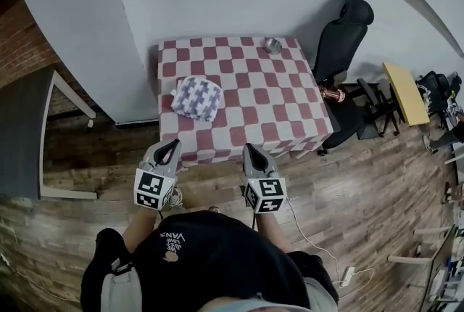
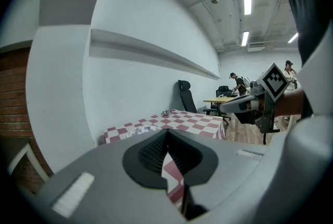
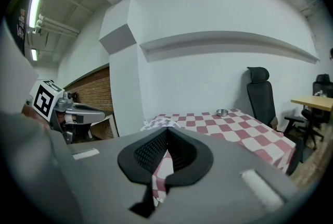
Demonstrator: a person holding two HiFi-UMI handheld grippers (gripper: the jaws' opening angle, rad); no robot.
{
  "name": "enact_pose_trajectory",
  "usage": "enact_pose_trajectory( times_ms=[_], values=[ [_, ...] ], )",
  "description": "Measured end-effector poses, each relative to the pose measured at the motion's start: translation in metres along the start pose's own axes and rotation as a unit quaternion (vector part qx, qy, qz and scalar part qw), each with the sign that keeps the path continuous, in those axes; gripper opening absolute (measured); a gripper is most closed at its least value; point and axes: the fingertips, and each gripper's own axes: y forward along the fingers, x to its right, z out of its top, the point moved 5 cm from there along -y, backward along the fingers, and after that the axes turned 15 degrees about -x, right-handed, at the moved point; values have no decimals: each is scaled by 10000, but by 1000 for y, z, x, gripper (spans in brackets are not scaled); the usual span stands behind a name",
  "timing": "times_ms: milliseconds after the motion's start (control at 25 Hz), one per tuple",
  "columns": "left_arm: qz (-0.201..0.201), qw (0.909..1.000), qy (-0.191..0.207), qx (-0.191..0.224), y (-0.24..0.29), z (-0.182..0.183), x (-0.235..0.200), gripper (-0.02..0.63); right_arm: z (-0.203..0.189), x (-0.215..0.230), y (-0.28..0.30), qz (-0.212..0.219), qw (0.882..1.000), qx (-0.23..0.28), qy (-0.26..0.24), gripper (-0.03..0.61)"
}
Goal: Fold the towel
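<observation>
Bottom of the head view: a person in a dark shirt (image 1: 217,260) holds two tools side by side, just short of the near table (image 1: 290,122) edge. The left tool (image 1: 172,146) and right tool (image 1: 249,149) each have their jaws pressed together with nothing between them.

Beyond them, left of centre on the red-and-white checked table, the towel (image 1: 197,98) lies as a small, soft-cornered square, well apart from both tools. That shape fits either a towel bundled and waiting or one already folded small, and the pictures do not settle which. Either way, good handling likely means keeping the tools level and paired, and any touch should take the towel only, not the checked cloth beneath.

A small metal bowl (image 1: 272,46) sits near the far edge, and a black chair (image 1: 342,35) stands at the upper right.

Only the head view shows the towel's whole outline. The tool views show just a sliver of it, but they show the closed jaws close up.
</observation>
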Motion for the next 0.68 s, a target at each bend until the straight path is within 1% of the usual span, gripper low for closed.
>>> enact_pose_trajectory(
  times_ms=[320,520,680],
  values=[
    [164,9999,-39,3,-8,-5,22,3,-12,13,-13,87,10000,-20,-41,5],
    [256,9996,-73,-6,-12,-9,26,2,-10,13,-17,125,9999,59,-67,5],
    [302,9995,-101,-6,-15,-13,29,3,-17,16,-19,125,9999,15,-93,5]
  ],
)
